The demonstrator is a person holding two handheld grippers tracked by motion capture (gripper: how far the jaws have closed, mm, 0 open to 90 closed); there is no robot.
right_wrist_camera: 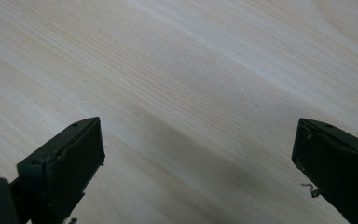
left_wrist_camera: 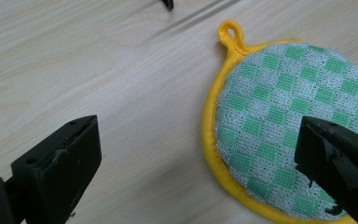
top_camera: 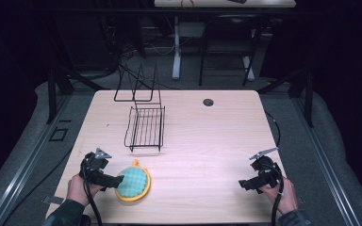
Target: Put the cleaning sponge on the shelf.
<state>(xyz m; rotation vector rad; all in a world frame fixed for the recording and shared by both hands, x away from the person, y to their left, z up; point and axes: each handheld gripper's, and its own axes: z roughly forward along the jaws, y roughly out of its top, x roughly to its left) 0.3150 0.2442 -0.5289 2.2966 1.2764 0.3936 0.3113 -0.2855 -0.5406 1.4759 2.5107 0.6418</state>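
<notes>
The round green-checked potholder (top_camera: 133,183) lies flat on the table (top_camera: 207,141), nearer the person than the wire rack (top_camera: 145,127). The left gripper (left_wrist_camera: 198,154) hangs at its edge, jaws spread wide — likely lining up a pinch on the yellow rim. The right gripper (right_wrist_camera: 198,158) waits well off to the potholder's right, jaws spread too — over bare wood.

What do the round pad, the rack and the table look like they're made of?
Round pad: looks like woven or knitted cloth, green and white checks, with a yellow fabric border and hanging loop. Rack: thin black wire, probably coated metal, going by its slim bent rods. Table: pale wood-grain top, matte; it could be laminate rather than solid wood.
</notes>
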